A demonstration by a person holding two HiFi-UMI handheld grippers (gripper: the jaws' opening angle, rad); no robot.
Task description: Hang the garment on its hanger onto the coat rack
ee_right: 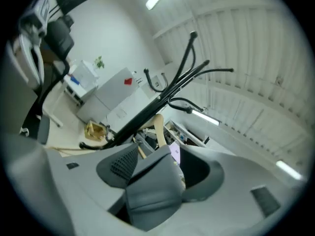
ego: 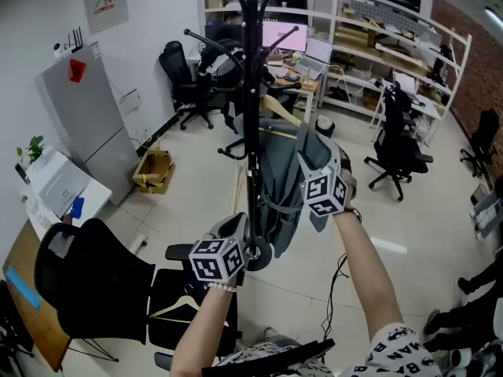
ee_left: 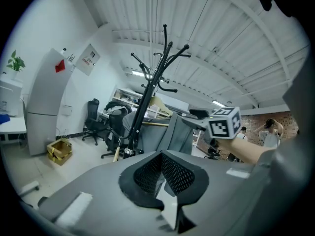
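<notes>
The black coat rack (ego: 250,93) stands straight in front of me, its pole running up the middle of the head view. A grey garment (ego: 279,187) on a wooden hanger (ego: 277,112) hangs against the pole's right side. My right gripper (ego: 309,149) is at the garment's upper right. In the right gripper view a fold of the grey garment (ee_right: 152,186) lies between its widely parted jaws (ee_right: 157,168), with a gap on the right side. My left gripper (ego: 240,230) is low beside the pole, its pads (ee_left: 179,177) together with nothing between them.
A black office chair (ego: 94,285) stands at the lower left, beside a dark garment with another hanger (ego: 185,306). A cardboard box (ego: 153,170) sits on the floor by a grey cabinet (ego: 82,124). Desks, shelves and more chairs (ego: 393,151) fill the back.
</notes>
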